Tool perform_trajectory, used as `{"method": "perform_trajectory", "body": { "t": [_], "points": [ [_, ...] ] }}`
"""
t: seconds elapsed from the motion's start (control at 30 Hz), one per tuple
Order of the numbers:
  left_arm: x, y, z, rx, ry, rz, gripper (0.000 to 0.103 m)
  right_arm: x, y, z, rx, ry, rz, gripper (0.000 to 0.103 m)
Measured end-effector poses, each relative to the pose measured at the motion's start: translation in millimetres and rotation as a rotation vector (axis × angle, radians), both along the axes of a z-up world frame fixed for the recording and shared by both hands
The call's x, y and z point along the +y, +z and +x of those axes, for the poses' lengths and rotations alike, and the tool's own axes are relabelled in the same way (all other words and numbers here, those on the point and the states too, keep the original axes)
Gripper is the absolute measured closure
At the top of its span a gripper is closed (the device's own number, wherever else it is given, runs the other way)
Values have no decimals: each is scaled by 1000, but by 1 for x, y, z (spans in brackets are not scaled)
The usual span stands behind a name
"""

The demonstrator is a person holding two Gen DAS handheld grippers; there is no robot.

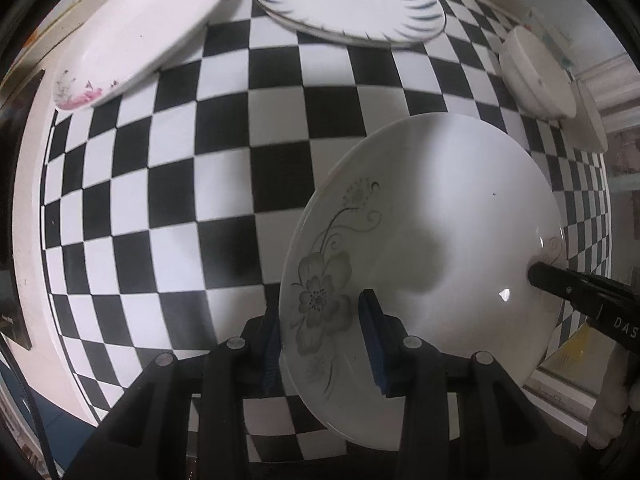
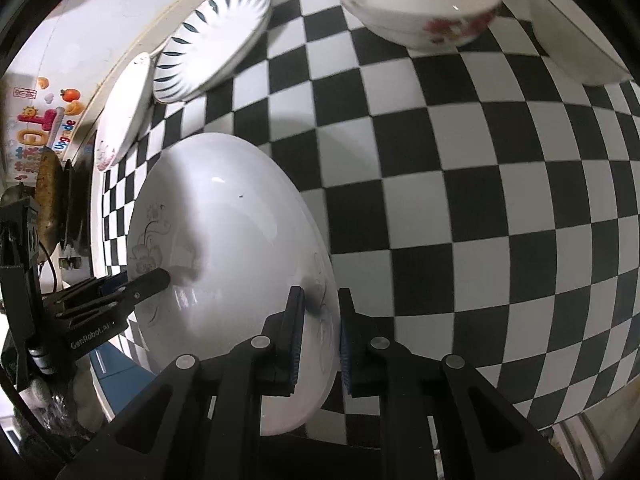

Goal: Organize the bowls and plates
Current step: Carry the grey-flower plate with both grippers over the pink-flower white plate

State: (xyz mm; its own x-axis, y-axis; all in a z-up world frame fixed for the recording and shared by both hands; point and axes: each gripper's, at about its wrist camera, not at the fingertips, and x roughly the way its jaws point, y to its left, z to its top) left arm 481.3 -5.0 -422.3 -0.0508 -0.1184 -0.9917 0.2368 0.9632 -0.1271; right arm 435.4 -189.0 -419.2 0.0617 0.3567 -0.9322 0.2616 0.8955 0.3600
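A white plate with a grey flower print [image 1: 432, 232] is held between both grippers above the checkered table; it also shows in the right wrist view [image 2: 232, 236]. My left gripper [image 1: 320, 332] is shut on its near rim by the flower. My right gripper [image 2: 320, 332] is shut on the opposite rim, and its finger [image 1: 560, 280] shows in the left wrist view. The left gripper's finger [image 2: 152, 280] shows in the right wrist view. A blue-leaf plate [image 1: 348, 0] and a pink-flower plate [image 1: 140, 32] lie at the table's far side.
The checkered tablecloth [image 1: 224, 168] covers the table. A white bowl [image 1: 536, 76] sits at the right in the left wrist view. In the right wrist view a red-flower bowl [image 2: 416, 4] and another white bowl [image 2: 572, 36] stand at the far end.
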Motion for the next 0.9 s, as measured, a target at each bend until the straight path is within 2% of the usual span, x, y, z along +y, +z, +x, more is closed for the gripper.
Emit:
{"method": "perform_trajectory", "body": {
  "t": [0.37,0.9],
  "points": [
    [6,-20,-3,50,21,25,69,-3,-23,-3,38,36,5,85],
    [7,-22,-6,49,28,26,69,3,-34,-1,74,31,8,83]
  ]
}}
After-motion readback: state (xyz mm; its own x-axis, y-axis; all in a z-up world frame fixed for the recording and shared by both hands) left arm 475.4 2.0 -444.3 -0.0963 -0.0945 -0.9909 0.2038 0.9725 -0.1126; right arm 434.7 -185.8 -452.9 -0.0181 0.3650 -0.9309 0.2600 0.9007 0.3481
